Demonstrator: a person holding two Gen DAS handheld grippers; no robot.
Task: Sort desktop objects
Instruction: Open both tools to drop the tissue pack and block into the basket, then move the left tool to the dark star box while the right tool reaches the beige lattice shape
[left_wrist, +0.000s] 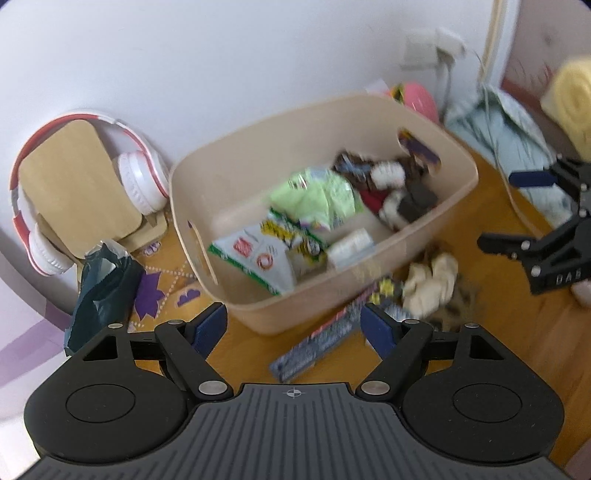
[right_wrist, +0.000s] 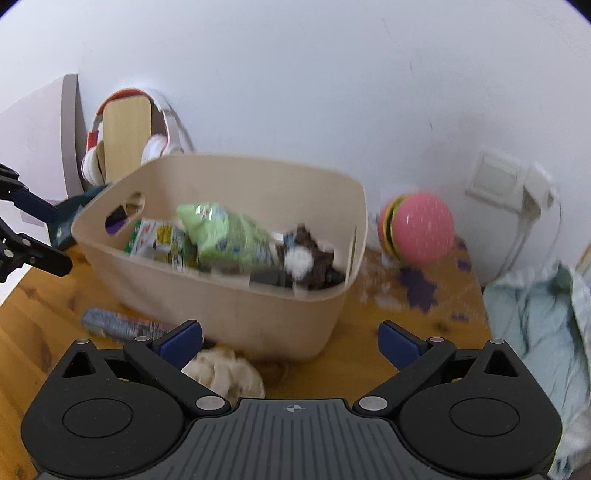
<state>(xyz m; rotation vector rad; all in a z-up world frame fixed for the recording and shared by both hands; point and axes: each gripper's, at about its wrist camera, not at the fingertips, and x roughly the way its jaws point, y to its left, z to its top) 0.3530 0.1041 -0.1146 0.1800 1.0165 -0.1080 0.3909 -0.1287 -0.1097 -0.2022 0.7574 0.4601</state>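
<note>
A beige bin (left_wrist: 306, 295) stands on the wooden desk and holds a green snack bag (left_wrist: 317, 195), a white and green packet (left_wrist: 255, 258) and a brown and white plush (left_wrist: 388, 177). My left gripper (left_wrist: 291, 317) hovers open over the bin's near wall with nothing between its fingers. In front of the bin lie a cream plush toy (left_wrist: 432, 280) and a flat printed packet (left_wrist: 321, 343). My right gripper (right_wrist: 290, 332) is open and empty before the bin (right_wrist: 221, 306), with the cream plush toy (right_wrist: 225, 373) just under its left finger. Both views are blurred.
Red and white headphones (left_wrist: 144, 177) hang on a wooden stand against the wall at the left. A dark green bag (left_wrist: 99, 291) lies beside the bin. A pink burger toy (right_wrist: 417, 229) sits at the back right, with a light blue cloth (right_wrist: 535, 325) further right.
</note>
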